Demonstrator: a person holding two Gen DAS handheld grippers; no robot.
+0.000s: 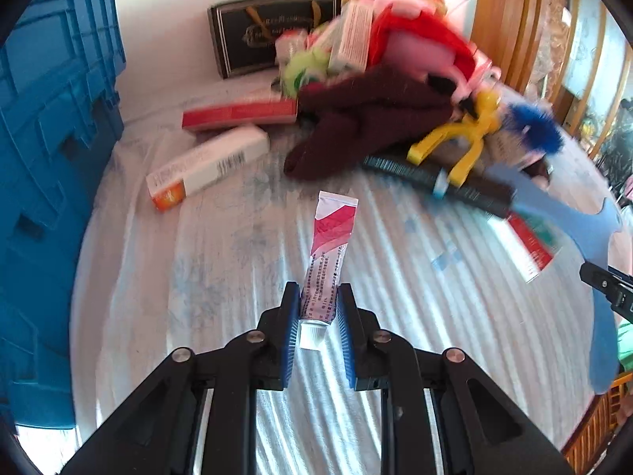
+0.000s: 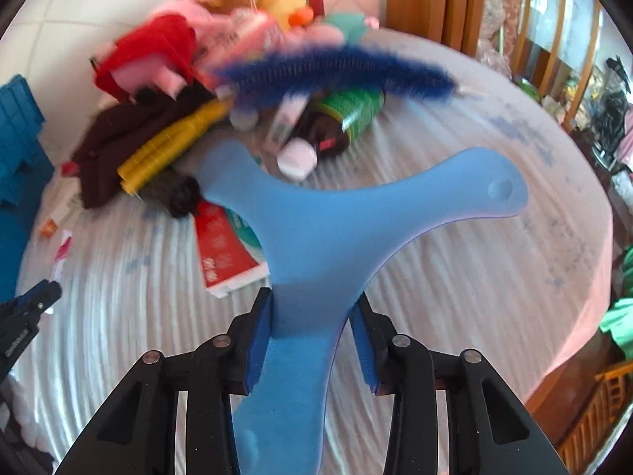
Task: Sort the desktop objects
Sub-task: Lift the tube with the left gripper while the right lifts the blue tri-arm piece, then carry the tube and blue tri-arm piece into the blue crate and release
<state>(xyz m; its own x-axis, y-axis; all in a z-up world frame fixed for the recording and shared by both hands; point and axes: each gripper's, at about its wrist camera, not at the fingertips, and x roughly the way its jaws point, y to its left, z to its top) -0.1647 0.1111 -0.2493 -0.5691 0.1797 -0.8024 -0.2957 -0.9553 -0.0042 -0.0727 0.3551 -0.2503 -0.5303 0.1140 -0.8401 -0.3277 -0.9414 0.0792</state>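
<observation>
The tube [image 1: 330, 253] of ointment, white with pink stripes, sits clamped by its cap end between the narrow fingers of the left gripper [image 1: 318, 297], its crimped tail pointing toward the far pile. The right gripper [image 2: 314, 316] has its fingers around one arm of a flat blue three-armed plate [image 2: 336, 229]; the left pad looks to be against it, while a thin gap seems to show at the right pad, so I cannot tell how firm that hold is.

Both items hang over the table [image 1: 395, 261], covered in a ribbed white cloth. On the far side lies the unsorted heap: a dark maroon cloth [image 1: 368, 118], a yellow plastic toy [image 1: 467, 134], a black comb [image 1: 427, 182], plush toys [image 2: 277, 0] and several boxes. A blue crate [image 1: 51, 158] stands at the left, a likely destination.

Risks, as I judge them: the plate is broad and held only at one arm's end, so it could pivot or slip out if the grip is loose. Its far arms reach close to the blue feather [image 2: 336, 71] and the green-labelled bottle [image 2: 348, 118], and a swing could knock them. The tube, pinched near its cap, may sag or squeeze.
</observation>
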